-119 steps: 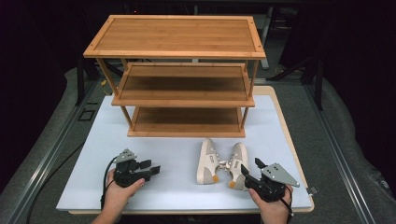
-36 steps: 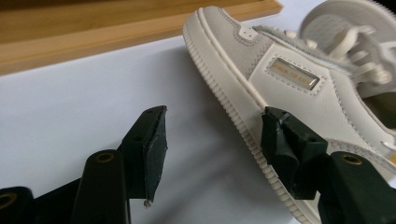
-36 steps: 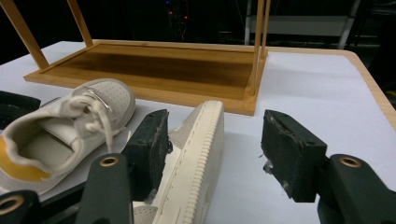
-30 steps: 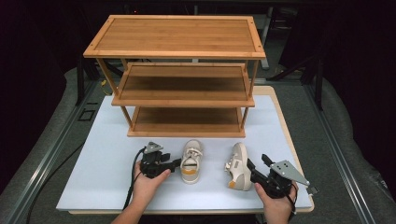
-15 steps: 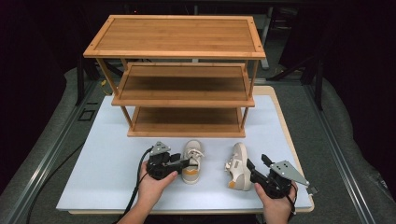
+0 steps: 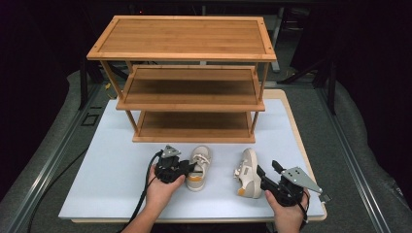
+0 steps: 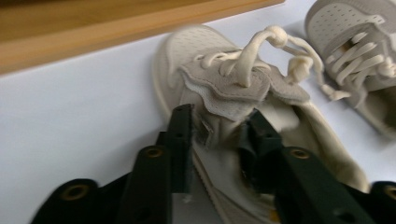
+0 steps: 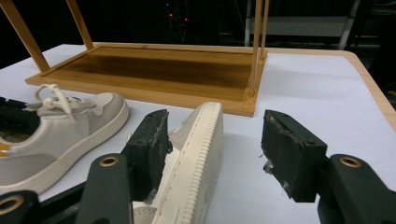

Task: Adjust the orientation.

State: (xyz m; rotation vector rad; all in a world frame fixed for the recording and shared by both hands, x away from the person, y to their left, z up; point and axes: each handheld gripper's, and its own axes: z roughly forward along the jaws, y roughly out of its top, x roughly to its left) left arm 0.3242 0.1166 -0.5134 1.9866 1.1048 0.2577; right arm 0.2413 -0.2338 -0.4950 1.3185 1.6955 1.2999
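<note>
Left gripper (image 6: pixel 190 168) jaws pinched on upright shoe (image 6: pixel 199 167) side wall, beside tongue – seat deeper before lift. Right gripper (image 6: pixel 265 180) jaws wide – tipped shoe (image 6: pixel 247 172) sole between fingers (image 8: pixel 150 142), touching inner one only. Close squarely, then rack (image 6: pixel 189 135).

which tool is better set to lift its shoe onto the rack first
Left, probably. The left tool already pinches the collar of the upright shoe. The right tool is open around the tipped shoe, lying on its side, and must shut first. The rack stands just ahead.
</note>
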